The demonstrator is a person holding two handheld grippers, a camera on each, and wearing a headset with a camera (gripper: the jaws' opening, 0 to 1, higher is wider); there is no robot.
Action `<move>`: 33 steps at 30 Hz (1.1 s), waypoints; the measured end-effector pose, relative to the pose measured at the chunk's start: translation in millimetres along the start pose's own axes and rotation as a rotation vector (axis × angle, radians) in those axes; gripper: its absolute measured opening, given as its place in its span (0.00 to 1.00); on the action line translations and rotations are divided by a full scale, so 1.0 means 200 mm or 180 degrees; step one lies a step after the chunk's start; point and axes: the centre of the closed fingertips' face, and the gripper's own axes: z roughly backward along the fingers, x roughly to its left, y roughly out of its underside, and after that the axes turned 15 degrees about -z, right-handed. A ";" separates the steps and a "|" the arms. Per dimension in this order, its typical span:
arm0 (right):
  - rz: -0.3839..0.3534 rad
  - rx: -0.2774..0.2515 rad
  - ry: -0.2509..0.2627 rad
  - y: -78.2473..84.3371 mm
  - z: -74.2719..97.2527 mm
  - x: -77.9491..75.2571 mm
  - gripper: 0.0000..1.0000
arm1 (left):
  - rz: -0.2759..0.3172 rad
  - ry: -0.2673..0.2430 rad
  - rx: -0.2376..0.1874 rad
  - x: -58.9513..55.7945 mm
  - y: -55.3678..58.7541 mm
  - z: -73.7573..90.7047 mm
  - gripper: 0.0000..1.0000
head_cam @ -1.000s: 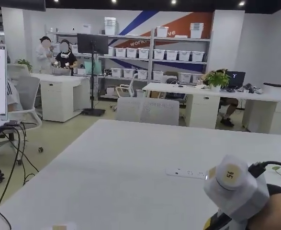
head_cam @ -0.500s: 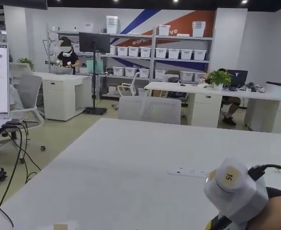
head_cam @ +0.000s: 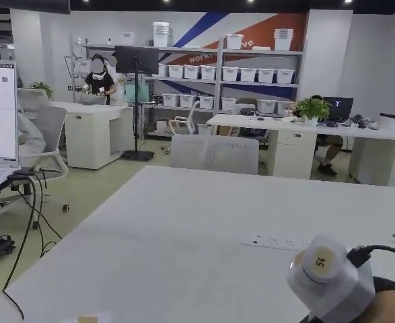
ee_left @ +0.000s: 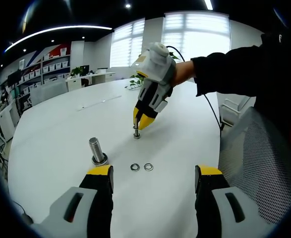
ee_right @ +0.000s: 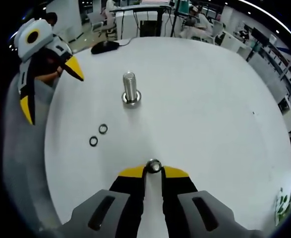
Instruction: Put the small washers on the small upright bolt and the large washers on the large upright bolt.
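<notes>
Left gripper view: the left claw (ee_left: pixel 155 173) hangs released, its yellow-tipped jaws spread wide, low over a white surface (ee_left: pixel 61 129). Just ahead of it, two washers (ee_left: pixel 141 167) lie flat side by side, close but not touching, on neither bolt. To their left the big bolt (ee_left: pixel 96 148) stands upright with a wider metal ring at its foot. Beyond the washers the small bolt (ee_left: pixel 136 134) stands upright. The right claw (ee_left: pixel 139 124), held out from a black sleeve (ee_left: pixel 234 64), points steeply down with its tips at the top of that bolt. Right gripper view: the right claw's jaws are clenched close about a small round metal piece at the small bolt's top. Whether that piece is a washer or the bolt's own end cannot be told. Farther on, the two washers lie loose between this claw and the big bolt, nearer the bolt. The left claw shows at the upper left, jaws parted. A black mouse (ee_right: pixel 104 46) lies near the surface's far edge. Head view: a power strip (head_cam: pixel 273 242) lies on the surface, well in from its edges. Shelves (head_cam: pixel 251 74) of white bins line the back wall.
</notes>
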 end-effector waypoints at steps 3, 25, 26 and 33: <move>-0.0025 -0.0001 -0.0007 0.01 -0.02 0.00 0.13 | -0.0002 -0.0001 0.0003 0.00 0.00 0.00 0.66; -0.0070 0.0000 0.0023 0.02 -0.10 -0.01 0.14 | 0.0010 -0.0001 0.0011 0.00 0.01 0.01 0.66; -0.0069 0.0001 0.0029 0.02 -0.10 -0.01 0.14 | 0.0009 0.0001 0.0011 0.00 0.01 0.01 0.66; -0.0081 0.0010 0.0051 0.04 -0.10 -0.01 0.15 | 0.0005 0.0003 0.0005 0.00 0.01 0.01 0.66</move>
